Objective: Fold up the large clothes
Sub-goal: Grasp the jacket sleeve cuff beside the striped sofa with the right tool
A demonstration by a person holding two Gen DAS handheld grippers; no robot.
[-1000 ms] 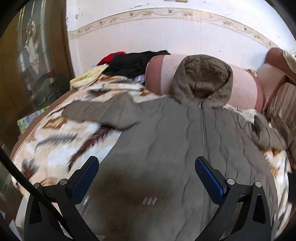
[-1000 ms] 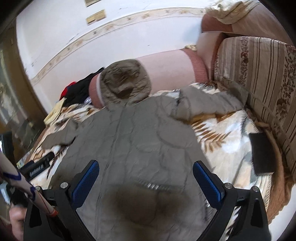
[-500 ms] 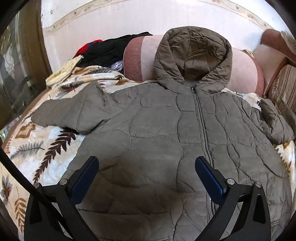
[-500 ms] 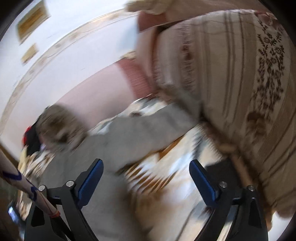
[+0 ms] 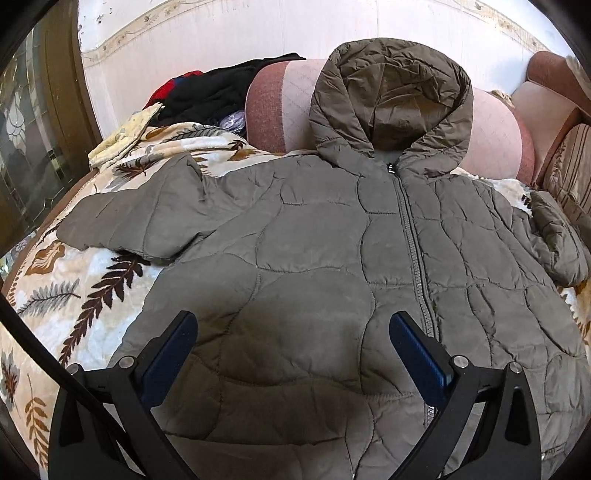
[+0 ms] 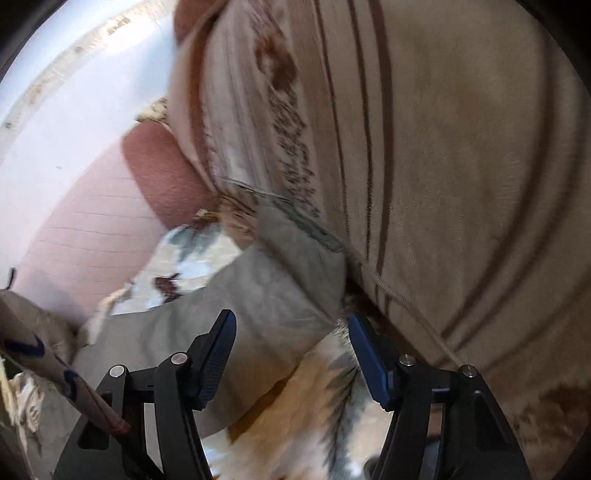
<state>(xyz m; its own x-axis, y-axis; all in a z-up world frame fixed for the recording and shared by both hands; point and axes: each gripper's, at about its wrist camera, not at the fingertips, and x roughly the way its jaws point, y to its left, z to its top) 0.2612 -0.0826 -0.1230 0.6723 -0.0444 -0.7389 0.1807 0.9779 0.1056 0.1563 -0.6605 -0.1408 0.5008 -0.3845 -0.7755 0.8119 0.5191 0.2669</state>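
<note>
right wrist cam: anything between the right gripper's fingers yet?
Right wrist view: the jacket sleeve and leaf-print blanket lie between the right gripper fingers, unpinched; its jaws have just been closing.

white wall [image 5: 229, 33], patterned border; striped sofa cushion [image 6: 461, 166].

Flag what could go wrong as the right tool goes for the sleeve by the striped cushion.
1. The right tool, jaws just closing with nothing pinched yet, sits where the olive quilted jacket's sleeve overlaps the leaf-print blanket; it may grab both.
2. The sleeve's cuff lies against the striped cushion and could snag.
3. The picture is blurred, so aim may be off.
</note>
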